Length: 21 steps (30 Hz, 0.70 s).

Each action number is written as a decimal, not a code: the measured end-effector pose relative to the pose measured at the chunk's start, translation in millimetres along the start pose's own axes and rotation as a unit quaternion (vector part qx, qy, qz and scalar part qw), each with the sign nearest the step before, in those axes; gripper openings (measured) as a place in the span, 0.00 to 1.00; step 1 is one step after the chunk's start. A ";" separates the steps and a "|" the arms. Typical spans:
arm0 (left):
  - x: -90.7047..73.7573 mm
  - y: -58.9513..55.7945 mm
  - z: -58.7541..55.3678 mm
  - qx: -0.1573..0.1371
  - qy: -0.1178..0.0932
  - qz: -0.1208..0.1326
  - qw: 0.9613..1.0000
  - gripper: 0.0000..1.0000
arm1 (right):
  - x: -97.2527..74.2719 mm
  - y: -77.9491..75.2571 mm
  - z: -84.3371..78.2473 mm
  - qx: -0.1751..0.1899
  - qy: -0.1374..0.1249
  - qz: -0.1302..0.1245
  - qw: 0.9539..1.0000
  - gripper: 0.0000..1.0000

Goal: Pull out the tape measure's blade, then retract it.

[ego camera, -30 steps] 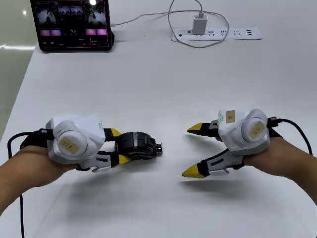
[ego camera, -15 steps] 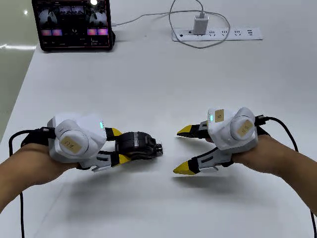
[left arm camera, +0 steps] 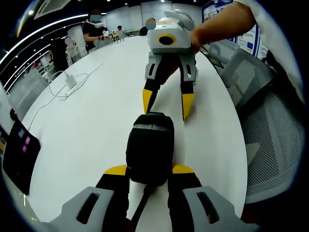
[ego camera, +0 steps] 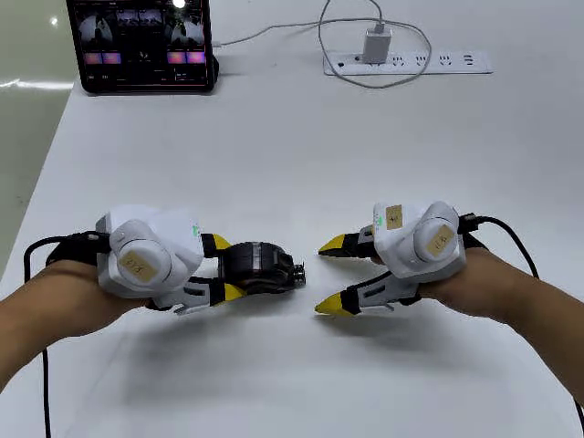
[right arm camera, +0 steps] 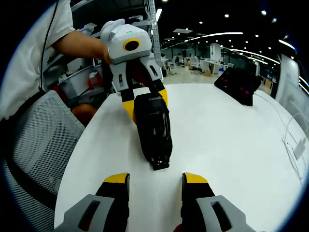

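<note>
A black tape measure (ego camera: 260,266) rests on the white table, held between the yellow-tipped jaws of my left gripper (ego camera: 219,267), which is shut on its case (left arm camera: 149,147). Its blade end (right arm camera: 159,162) points toward my right gripper (ego camera: 328,274), which is open and sits a short way to the right of it, jaws aimed at the tape measure (right arm camera: 153,128). In the left gripper view the right gripper (left arm camera: 166,99) faces me just beyond the case. No blade is pulled out.
A tablet (ego camera: 146,41) with a lit screen stands at the table's (ego camera: 274,146) far left. A white power strip (ego camera: 411,62) with a charger and looped cable lies at the back. Mesh chairs (left arm camera: 270,125) stand beside the table edge.
My right gripper has moved left toward the tape measure's blade end, closing most of the gap. The left gripper and tape measure have stayed put.
</note>
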<state>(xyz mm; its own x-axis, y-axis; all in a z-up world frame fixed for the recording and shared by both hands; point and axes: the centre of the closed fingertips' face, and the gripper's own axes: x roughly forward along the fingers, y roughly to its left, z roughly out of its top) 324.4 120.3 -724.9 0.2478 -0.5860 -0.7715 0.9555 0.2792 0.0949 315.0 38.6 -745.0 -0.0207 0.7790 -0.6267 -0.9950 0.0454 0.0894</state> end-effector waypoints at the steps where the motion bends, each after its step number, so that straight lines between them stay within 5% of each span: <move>1: 0.0 -0.1 0.0 0.002 0.000 -0.001 1.000 0.25 | 1.2 -1.2 0.4 -0.002 0.000 -0.002 1.000 0.40; 21: 3.0 0.6 0.1 0.013 0.003 -0.010 1.000 0.25 | 15.1 -5.0 6.9 -0.032 -0.007 0.009 0.999 0.26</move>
<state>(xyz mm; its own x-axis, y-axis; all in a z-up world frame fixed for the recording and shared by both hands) 325.8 118.6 -727.1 0.2283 -0.5862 -0.7774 0.9639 0.2482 0.0960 320.4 54.5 -749.5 -0.0382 0.7879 -0.6146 -0.9987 -0.0093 0.0501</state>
